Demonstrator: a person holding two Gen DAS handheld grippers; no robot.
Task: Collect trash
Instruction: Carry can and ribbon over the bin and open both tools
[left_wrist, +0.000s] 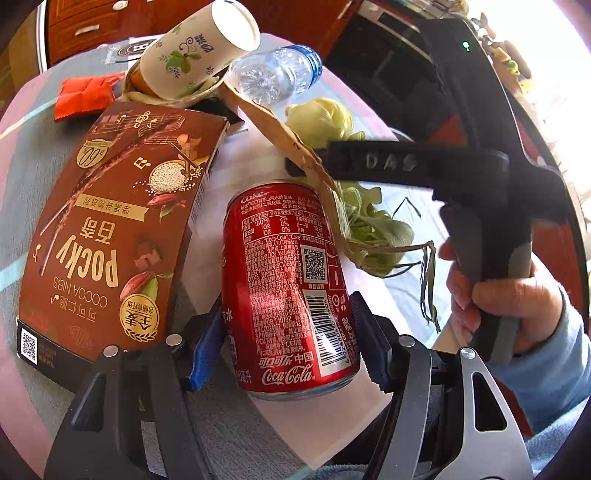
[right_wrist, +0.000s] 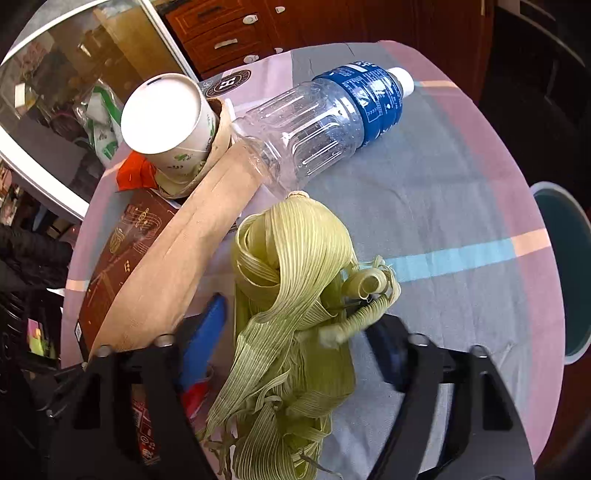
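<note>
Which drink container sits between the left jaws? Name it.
The red cola can. It lies on its side between the left gripper jaws, while the paper cup and clear water bottle lie farther back on the table.
</note>
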